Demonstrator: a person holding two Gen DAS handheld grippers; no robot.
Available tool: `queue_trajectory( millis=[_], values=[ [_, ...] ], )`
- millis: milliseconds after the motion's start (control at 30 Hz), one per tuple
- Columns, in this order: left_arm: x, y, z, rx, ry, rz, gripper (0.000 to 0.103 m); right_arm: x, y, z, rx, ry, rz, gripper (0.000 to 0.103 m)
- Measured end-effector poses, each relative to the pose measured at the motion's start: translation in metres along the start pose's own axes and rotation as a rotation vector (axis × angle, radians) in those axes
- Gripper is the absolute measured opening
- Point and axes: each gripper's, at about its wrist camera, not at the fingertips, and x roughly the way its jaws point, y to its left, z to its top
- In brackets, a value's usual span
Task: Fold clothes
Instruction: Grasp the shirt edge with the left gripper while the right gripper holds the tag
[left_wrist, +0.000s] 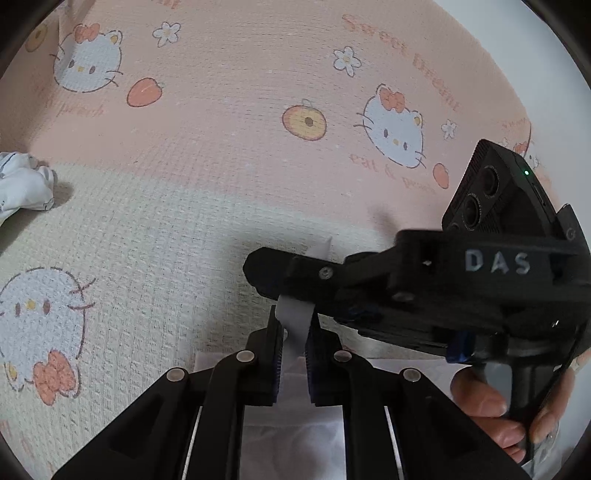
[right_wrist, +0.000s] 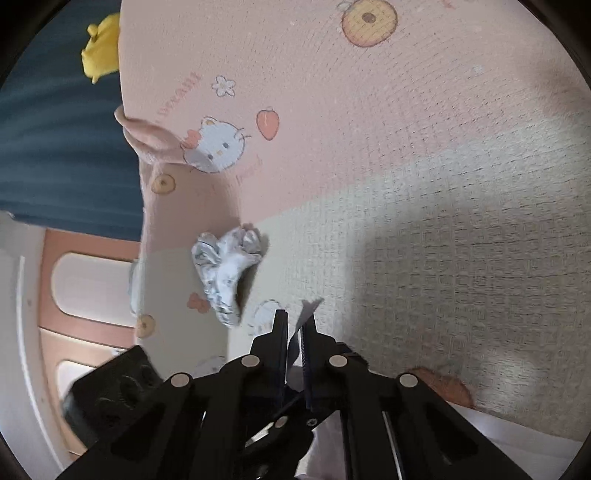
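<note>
Soft daylight, broad shadows, fisheye warp, blurred edges.

The work surface is a bed covered by a waffle-textured blanket (left_wrist: 229, 155), pink in its far half and cream in its near half, printed with cartoon cats, peaches and flowers. Beyond the blanket's left edge: a dark blue striped surface (right_wrist: 66, 158), a yellow soft object (right_wrist: 101, 48), and a white-and-orange panelled furniture front (right_wrist: 88, 288).
</note>
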Motion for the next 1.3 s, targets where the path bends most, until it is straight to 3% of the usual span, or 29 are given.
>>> queue_trajectory(
  millis=[167,267,367,500,533,667,900,1000,1133,1300],
  values=[
    [0.002,0.013,0.0,-0.117,0.084,0.025,0.009,-0.008,0.003,0.0,0.006,-0.035,0.014,0.005],
    [-0.001,0.024,-0.004,-0.227,0.112,-0.013,0.009,-0.01,0.004,-0.003,0.008,-0.037,-0.003,0.005],
    [-0.01,0.03,-0.004,-0.28,0.093,-0.02,0.01,-0.012,0.001,-0.008,0.035,-0.037,-0.007,0.005],
    [-0.024,0.033,-0.005,-0.323,0.063,-0.087,0.011,-0.015,0.002,-0.013,0.029,-0.036,-0.026,0.005],
    [-0.026,0.033,-0.006,-0.338,0.056,-0.107,0.016,-0.016,0.003,-0.014,0.022,-0.042,-0.034,0.005],
    [-0.032,0.032,-0.009,-0.361,0.037,-0.113,0.05,-0.022,0.004,-0.017,0.019,-0.057,-0.037,0.005],
    [-0.043,0.039,-0.013,-0.408,-0.029,-0.098,0.05,-0.037,0.004,-0.023,0.011,-0.073,-0.053,0.005],
    [-0.039,0.044,-0.017,-0.433,-0.022,-0.135,0.05,-0.041,0.006,-0.029,-0.007,-0.058,-0.076,0.005],
    [-0.023,0.048,-0.023,-0.428,0.048,-0.092,0.037,-0.044,0.006,-0.037,-0.015,-0.039,-0.105,0.005],
    [-0.021,0.052,-0.029,-0.455,0.036,-0.066,0.029,-0.045,0.003,-0.046,-0.014,-0.013,-0.139,0.005]
  ],
)
